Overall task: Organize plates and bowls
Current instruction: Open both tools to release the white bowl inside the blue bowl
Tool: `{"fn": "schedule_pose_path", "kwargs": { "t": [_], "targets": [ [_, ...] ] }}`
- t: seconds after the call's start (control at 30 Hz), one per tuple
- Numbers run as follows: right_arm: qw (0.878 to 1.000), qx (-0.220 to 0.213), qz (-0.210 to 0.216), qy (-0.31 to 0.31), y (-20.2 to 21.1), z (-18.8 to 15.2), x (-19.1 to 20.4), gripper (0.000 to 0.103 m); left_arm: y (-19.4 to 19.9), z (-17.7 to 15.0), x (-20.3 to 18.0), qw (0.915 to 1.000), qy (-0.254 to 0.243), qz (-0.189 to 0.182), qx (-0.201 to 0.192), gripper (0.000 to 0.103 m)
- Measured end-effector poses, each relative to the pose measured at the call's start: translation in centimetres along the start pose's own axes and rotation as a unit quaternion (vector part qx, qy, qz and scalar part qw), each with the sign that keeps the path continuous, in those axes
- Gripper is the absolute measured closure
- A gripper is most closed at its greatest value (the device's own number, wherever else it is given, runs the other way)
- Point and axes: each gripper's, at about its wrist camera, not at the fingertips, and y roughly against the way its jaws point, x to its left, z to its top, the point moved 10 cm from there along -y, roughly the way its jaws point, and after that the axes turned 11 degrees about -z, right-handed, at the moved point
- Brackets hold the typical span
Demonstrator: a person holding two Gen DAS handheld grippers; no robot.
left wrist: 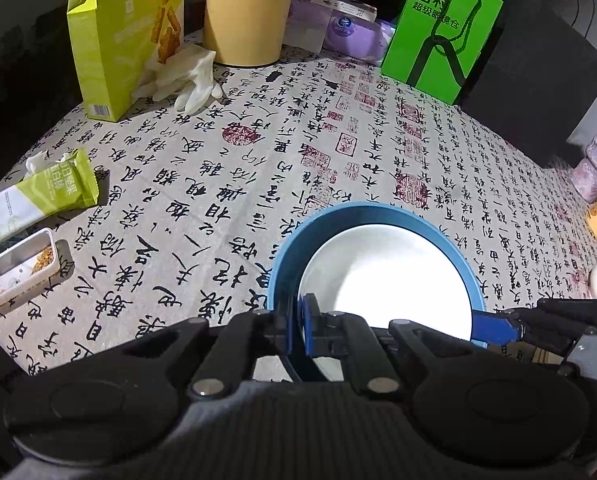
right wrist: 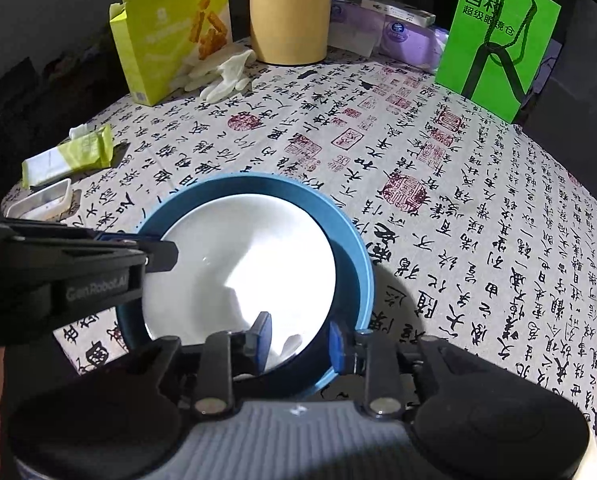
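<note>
Blue bowl (right wrist: 354, 248) sits on calligraphy-print tablecloth (right wrist: 438, 208) with white plate (right wrist: 238, 264) nested inside, tilted toward the left. Left gripper (left wrist: 296, 326) clamped shut on the bowl's near-left rim, plate just beside its inner pad. Right gripper (right wrist: 298, 342) straddles the near rim, jaws slightly apart, pads not pressing. Small clear tray (left wrist: 16, 276) at left holds crumbly snack bits. Yellow snack box (left wrist: 126, 40), tan container (left wrist: 246, 12) and green bag (left wrist: 438, 36) line the far edge; mid-table cloth is bare
</note>
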Motion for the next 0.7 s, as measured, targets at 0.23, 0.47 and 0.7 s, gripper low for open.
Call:
{"fn": "schedule_pose_path", "kwargs": {
  "t": [0.23,0.47,0.7],
  "targets": [
    [0.999,0.003,-0.021,0.034,-0.2,0.0,0.4,0.075,0.0,0.0,0.1,0.9999,0.009,-0.006,-0.003,0.096],
    [0.997,0.014,-0.033,0.066,-0.4,-0.1,1.2,0.069,0.1,0.0,0.2,0.9998,0.015,-0.008,-0.005,0.096],
    [0.999,0.032,0.017,0.019,-0.2,0.3,0.2,0.071,0.1,0.0,0.2,0.9998,0.017,-0.009,-0.011,0.096]
  ]
}}
